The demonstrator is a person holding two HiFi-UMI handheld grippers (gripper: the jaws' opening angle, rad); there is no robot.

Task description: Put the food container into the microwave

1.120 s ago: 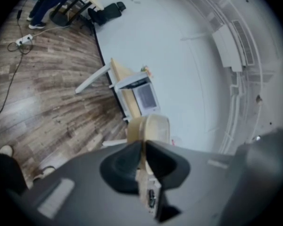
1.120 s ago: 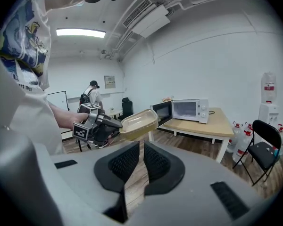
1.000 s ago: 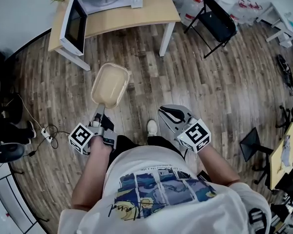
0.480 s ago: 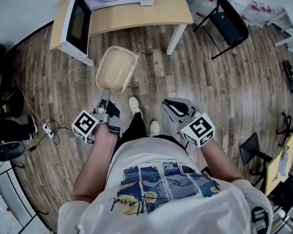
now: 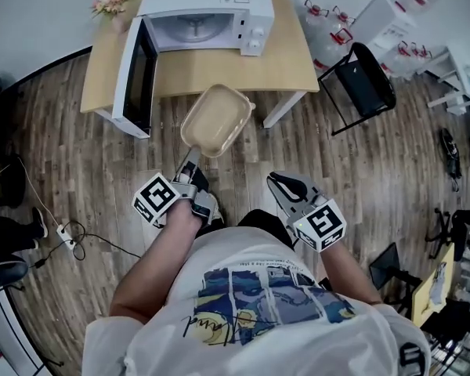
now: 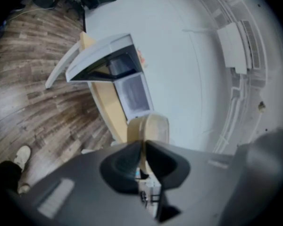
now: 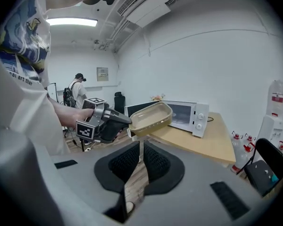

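Left gripper [image 5: 191,160], one of two, is clamped on the near rim of the single tan food container [image 5: 217,120]. The container hangs in the air at the front edge of the one wooden table [image 5: 219,67], short of the only microwave [image 5: 207,18], whose door [image 5: 138,75] stands swung open to the left. Right gripper [image 5: 277,182] sits apart, its jaws pinched almost together with nothing in them. One black folding chair [image 5: 366,81] stands right of the table, with several water jugs [image 5: 327,12] beyond.

From the left gripper view, both pads press the container's rim, seen edge-on, with the open microwave behind. One white shoe [image 6: 22,156] shows on the plank floor [image 6: 33,102].

From the right gripper view, only a slit parts its pads. The container covers part of the microwave's door, and one person [image 7: 77,92] stands far back.
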